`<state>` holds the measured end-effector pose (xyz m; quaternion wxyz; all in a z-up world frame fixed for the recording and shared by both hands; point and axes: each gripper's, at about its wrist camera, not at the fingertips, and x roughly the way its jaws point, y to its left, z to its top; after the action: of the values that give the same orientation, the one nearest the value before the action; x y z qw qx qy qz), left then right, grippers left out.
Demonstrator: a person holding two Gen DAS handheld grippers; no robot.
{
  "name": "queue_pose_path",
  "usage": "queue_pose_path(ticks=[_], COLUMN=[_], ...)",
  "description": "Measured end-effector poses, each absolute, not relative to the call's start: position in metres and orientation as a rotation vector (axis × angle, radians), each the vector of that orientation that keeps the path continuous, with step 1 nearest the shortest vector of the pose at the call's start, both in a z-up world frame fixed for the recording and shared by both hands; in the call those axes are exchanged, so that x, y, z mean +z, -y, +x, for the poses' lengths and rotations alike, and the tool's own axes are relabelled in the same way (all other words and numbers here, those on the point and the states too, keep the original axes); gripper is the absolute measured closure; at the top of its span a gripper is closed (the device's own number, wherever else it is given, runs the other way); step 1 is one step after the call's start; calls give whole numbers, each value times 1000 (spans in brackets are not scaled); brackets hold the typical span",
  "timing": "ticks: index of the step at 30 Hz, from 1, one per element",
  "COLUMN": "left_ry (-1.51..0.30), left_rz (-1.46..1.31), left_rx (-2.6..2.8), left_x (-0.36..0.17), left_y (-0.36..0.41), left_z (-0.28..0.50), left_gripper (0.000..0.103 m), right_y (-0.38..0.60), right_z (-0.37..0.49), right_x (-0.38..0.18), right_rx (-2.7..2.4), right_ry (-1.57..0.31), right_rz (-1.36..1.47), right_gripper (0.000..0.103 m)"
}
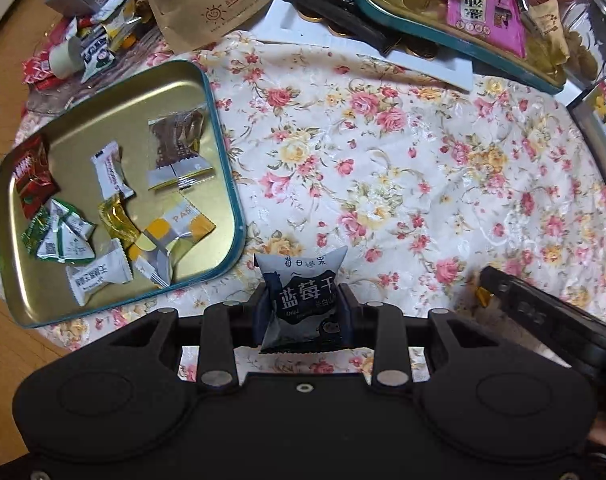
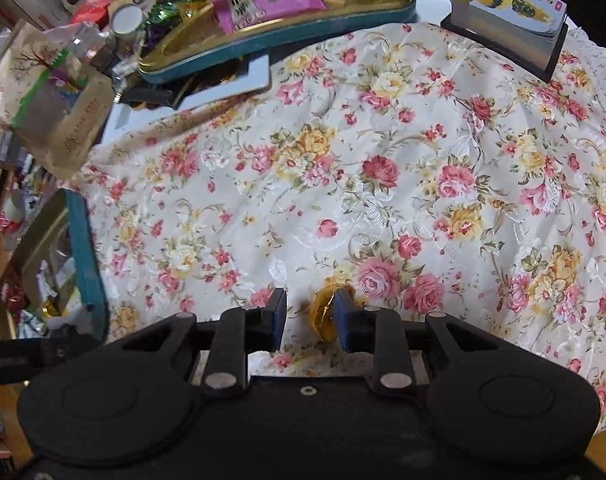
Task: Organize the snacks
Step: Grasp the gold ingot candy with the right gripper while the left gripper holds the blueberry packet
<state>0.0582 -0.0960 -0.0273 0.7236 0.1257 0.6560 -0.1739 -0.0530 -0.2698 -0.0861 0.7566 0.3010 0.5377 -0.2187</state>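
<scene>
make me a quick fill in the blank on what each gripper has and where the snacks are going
1. The left gripper has its jaws shut on a dark blue ____ packet.
2. The gold-wrapped candy rests against one pad of the ____ gripper, whose jaws are apart.
3. The tray holding sorted snacks has a ____ coloured inside.
4. The cloth is printed with ____.

Missing words: blueberry; right; gold; flowers
</scene>
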Motion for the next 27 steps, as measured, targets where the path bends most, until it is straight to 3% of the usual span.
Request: queue_pose_path(ticks=[15, 18, 27], left_ry=[-1436, -1439, -1443], left_rz=[249, 244, 245], left_rx=[-432, -430, -437], left_x=[-15, -15, -15], left_y=[97, 95, 95], left_z=[57, 57, 57], left_gripper=[61, 61, 61], right_y=[244, 239, 240], right_z=[-38, -39, -37], right_x=[-82, -76, -97], right_rx=[-305, -387, -421], right_ry=[-1154, -1118, -1202], right_rz=[618, 508, 452], right_gripper=[77, 77, 75])
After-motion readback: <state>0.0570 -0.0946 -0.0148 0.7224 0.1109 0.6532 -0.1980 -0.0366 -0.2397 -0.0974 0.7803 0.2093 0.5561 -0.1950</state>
